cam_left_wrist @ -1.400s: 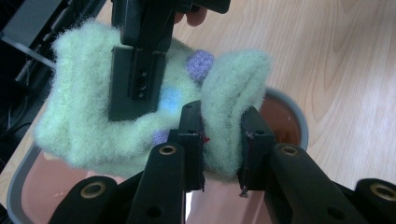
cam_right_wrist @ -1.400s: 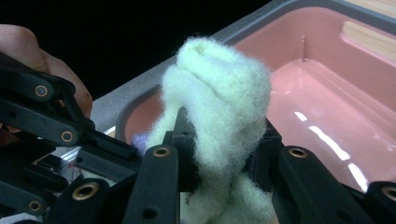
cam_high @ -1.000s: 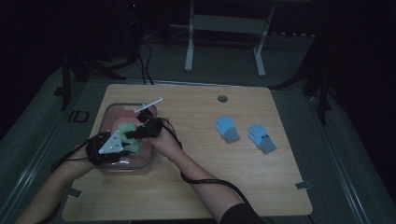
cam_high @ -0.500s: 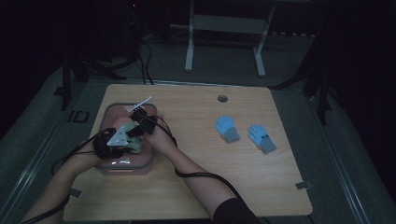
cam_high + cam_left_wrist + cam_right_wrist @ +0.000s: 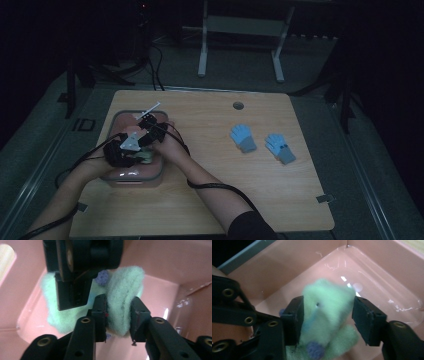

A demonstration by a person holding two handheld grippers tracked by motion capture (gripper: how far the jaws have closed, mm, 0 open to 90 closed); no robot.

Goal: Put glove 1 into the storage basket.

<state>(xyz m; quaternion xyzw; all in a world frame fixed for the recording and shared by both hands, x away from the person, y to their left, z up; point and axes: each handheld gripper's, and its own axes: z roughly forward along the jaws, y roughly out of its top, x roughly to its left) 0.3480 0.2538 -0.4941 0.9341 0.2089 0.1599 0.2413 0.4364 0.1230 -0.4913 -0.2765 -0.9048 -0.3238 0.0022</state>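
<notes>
My left claw (image 5: 117, 317) pinches green fuzzy glove (image 5: 122, 302) inside pink bin (image 5: 287, 272) (steadying it); right claw (image 5: 327, 320) straddles other end, contact unclear, likely for pulling out.

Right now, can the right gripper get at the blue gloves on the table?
Probably not at once: the right gripper is down in the pink bin, its jaws around the green fuzzy item; the blue gloves lie unobstructed.

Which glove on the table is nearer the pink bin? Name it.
The left blue glove, the one closer to the table's middle; the other blue glove lies farther right, away from the pink bin.
</notes>
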